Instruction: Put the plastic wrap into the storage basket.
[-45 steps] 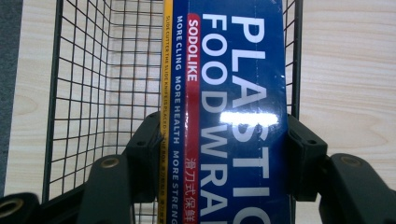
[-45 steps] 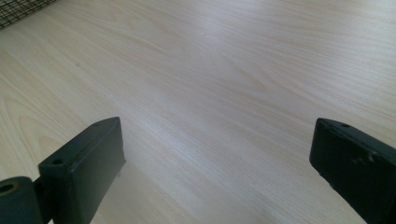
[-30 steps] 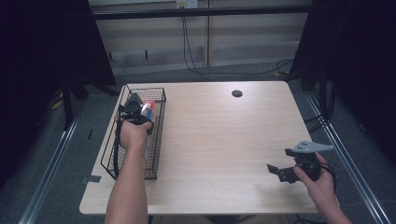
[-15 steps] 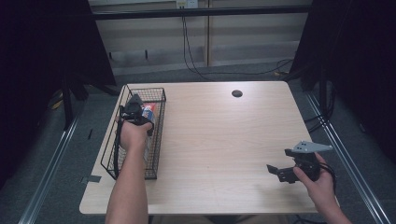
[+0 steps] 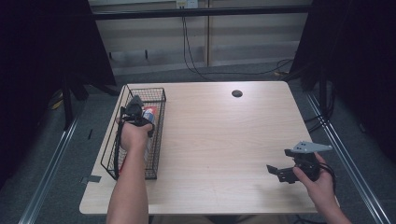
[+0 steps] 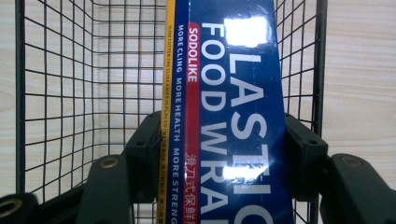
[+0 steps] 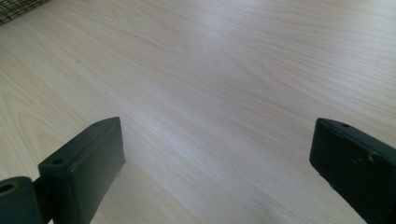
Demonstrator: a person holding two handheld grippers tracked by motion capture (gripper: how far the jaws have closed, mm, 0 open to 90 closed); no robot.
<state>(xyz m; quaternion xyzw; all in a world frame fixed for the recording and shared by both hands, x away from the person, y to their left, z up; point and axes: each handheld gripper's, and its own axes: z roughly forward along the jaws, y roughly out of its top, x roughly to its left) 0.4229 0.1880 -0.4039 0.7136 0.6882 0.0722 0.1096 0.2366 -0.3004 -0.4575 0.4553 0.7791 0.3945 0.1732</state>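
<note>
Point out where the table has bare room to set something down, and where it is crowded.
Bare wood runs from the wire basket across to the right gripper, back to the round hole. Crowded: the basket, where the left gripper clamps the food wrap box.

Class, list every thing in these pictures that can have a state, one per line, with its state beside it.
Left tool: shut on the plastic wrap box, inside the basket.
Right tool: open, nothing between its jaws, above bare table.
Plastic wrap box: closed, clamped on both long sides, lying lengthwise in the basket.
Wire basket: upright, open-topped, at the table's left edge.
Table: bare across its middle.
</note>
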